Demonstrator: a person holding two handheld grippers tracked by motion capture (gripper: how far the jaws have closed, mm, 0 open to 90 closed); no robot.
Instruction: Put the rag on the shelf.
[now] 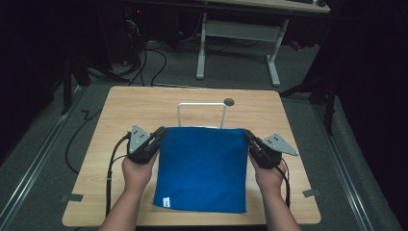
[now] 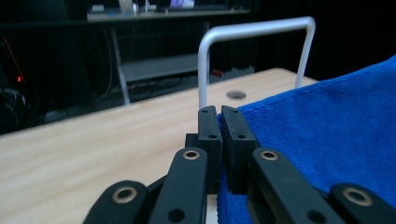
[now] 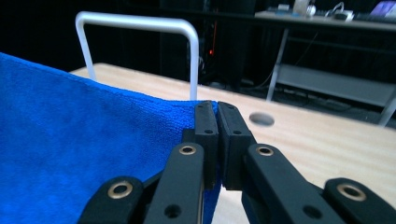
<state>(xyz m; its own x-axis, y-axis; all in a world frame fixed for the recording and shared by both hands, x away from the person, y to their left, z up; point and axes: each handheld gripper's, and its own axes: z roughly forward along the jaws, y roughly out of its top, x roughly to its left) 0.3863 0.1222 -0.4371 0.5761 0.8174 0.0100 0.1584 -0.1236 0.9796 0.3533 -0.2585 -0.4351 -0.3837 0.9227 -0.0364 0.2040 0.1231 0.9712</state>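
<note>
A blue towel is stretched between my two grippers over the middle of the wooden table. My left gripper is shut on the towel's far left corner, with cloth pinched between the jaws. At the far right corner my right gripper is shut on the cloth too. The near edge of the towel, with a small white label, rests on the table. A white wire rack stands upright just behind the raised far edge; its bar rises beyond the jaws.
A round dark hole lies in the tabletop behind the rack. Beyond the table stand a white-legged desk and loose cables on the grey floor. Bare wood shows on both sides of the towel.
</note>
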